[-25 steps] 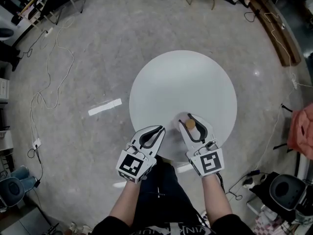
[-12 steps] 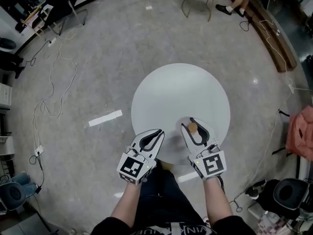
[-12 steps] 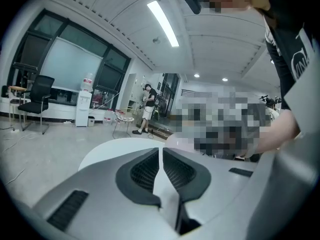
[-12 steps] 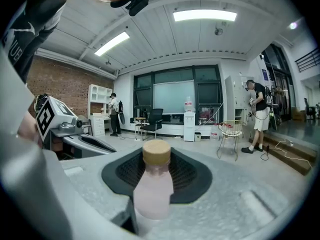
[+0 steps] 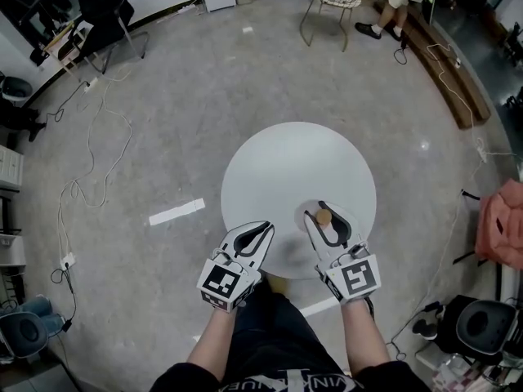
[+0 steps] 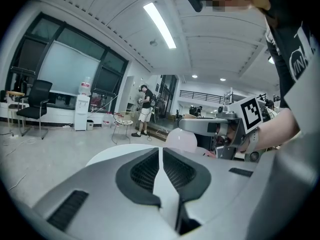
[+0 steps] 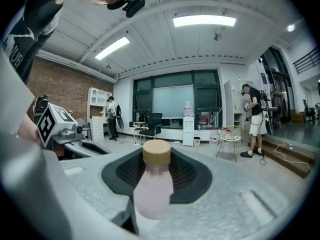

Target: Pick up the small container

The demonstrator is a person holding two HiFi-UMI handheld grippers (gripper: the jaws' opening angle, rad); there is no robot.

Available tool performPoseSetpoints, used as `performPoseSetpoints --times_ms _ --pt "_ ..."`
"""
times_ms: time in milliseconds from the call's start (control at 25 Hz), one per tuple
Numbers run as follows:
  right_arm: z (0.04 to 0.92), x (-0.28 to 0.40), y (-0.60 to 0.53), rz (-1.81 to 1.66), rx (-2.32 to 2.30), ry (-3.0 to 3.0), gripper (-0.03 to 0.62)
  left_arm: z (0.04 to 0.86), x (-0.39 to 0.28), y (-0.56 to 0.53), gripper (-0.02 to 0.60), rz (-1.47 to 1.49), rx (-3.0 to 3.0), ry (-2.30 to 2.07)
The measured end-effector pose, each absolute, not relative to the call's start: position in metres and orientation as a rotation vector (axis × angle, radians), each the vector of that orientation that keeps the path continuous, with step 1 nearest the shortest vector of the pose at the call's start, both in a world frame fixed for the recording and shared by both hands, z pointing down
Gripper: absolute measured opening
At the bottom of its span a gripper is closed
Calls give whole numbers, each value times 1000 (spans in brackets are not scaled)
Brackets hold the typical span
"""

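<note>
Your right gripper (image 5: 326, 217) has its jaws pinching the small container (image 7: 152, 184), a pink bottle with a tan cap, over the tabletop (image 5: 286, 162) near its edge. Left gripper (image 5: 260, 229) jaws are pressed together, empty. Pickup looks nearly done; next, keep your grip steady and the bottle upright.

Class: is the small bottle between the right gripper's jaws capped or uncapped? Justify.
Capped: a tan cap tops the pale pink bottle, seen in the head view too.
</note>
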State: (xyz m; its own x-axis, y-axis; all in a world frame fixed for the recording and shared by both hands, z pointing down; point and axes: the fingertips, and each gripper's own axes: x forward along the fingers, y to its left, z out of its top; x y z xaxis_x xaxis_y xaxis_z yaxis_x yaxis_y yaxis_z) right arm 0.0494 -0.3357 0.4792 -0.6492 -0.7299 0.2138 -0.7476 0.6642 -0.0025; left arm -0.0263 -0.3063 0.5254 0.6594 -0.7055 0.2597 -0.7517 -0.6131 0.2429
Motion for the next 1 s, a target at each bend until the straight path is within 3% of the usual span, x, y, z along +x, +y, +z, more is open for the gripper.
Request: performPoseSetpoints --times_ms 1000 --pt "408 53 -332 92 1278 -2659 135 459 -47 -323 26 144 2617 -1196"
